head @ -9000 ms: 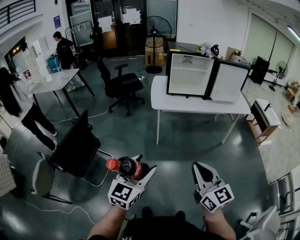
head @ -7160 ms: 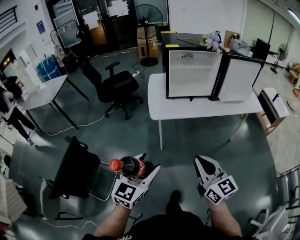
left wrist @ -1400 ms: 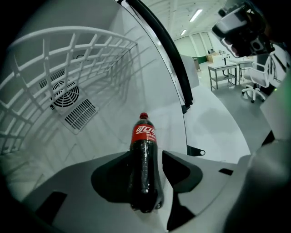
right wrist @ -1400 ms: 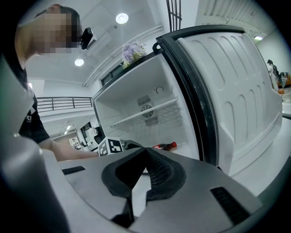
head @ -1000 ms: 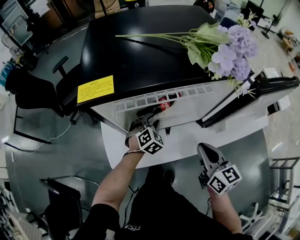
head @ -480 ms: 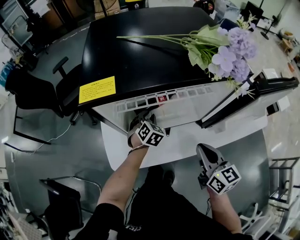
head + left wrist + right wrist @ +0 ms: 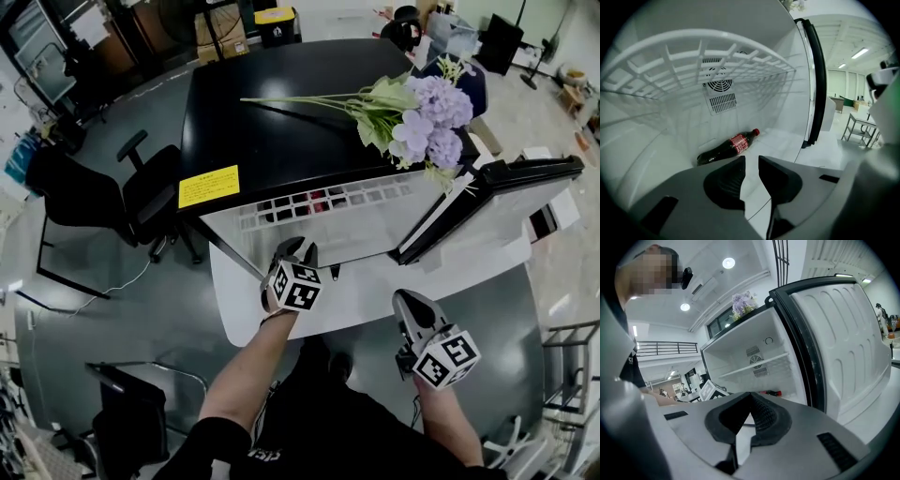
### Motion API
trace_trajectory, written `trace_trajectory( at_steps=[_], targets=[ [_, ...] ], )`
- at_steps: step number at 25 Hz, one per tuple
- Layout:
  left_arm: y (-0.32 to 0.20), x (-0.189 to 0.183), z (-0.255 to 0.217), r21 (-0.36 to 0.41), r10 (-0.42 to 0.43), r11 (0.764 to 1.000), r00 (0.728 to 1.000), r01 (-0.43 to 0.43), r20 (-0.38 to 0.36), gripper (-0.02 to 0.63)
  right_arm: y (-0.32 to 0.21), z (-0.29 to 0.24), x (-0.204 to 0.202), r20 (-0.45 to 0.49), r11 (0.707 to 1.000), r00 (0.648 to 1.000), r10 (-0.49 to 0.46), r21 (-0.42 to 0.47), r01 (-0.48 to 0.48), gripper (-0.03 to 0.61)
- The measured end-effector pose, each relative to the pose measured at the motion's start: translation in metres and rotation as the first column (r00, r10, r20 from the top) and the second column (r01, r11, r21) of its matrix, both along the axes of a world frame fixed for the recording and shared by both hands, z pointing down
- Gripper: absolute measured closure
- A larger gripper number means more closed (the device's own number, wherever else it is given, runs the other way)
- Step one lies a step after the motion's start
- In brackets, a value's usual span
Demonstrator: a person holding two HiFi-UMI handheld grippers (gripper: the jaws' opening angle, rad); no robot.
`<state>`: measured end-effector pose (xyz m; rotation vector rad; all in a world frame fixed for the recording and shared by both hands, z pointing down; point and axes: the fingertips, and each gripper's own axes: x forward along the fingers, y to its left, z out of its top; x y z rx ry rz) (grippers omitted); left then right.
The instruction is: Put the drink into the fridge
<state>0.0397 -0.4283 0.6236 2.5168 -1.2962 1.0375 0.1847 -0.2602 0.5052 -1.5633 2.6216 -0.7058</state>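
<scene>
Cola bottle (image 7: 727, 149) lying on fridge (image 7: 644, 140) floor, seemingly rearward, under wire shelf (image 7: 708, 58)

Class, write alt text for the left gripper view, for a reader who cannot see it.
A cola bottle lies on its side on the floor of an open fridge, under a white wire shelf. In front, the left gripper is empty, its jaws a narrow gap apart, having just been closing.
</scene>
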Motion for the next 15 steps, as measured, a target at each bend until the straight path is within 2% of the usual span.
trace_trajectory(
  at_steps=[9,15],
  targets=[
    [0.072,-0.009,-0.05,-0.008,0.0,1.0,0.992,-0.001,-0.124,0.52,0.026,-0.029,-0.011,0.026,0.997,0.998,-0.055,0.06,0.054,0.565],
    [0.108,-0.023,-0.085,-0.001,-0.027,1.0,0.982,0.027,-0.187,0.523,0.039,-0.051,-0.014,0.026,0.99,0.996,-0.091,0.11,0.087,0.565]
  ],
)
